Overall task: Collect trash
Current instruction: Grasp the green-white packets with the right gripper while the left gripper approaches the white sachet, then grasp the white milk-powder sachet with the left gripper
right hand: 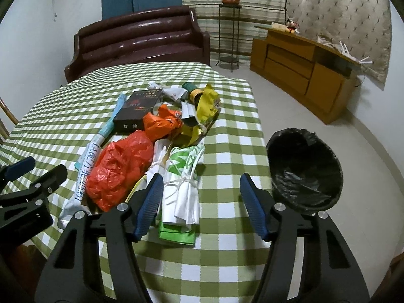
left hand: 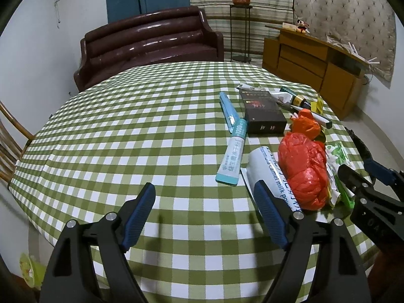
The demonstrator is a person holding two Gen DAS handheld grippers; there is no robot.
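A pile of trash lies on the green checked tablecloth [left hand: 126, 131]: a red plastic bag [left hand: 304, 174] [right hand: 118, 166], an orange bag [left hand: 306, 126] [right hand: 161, 122], a black box [left hand: 262, 116] [right hand: 137, 109], a toothpaste tube [left hand: 233, 154], a white milk-powder pouch [left hand: 267, 166], a green-and-white wrapper [right hand: 184, 176] and a yellow wrapper [right hand: 208, 103]. My left gripper [left hand: 205, 197] is open and empty above the cloth, left of the pile. My right gripper [right hand: 199, 189] is open and empty, its left finger beside the green-and-white wrapper. A bin with a black liner [right hand: 304, 169] stands right of the table.
A brown leather sofa [left hand: 149, 43] stands behind the table. A wooden cabinet [right hand: 300, 68] and a plant stand [right hand: 229, 25] are at the back right. A wooden chair [left hand: 10, 146] is at the left edge. The table's right edge [right hand: 260, 131] drops to a tiled floor.
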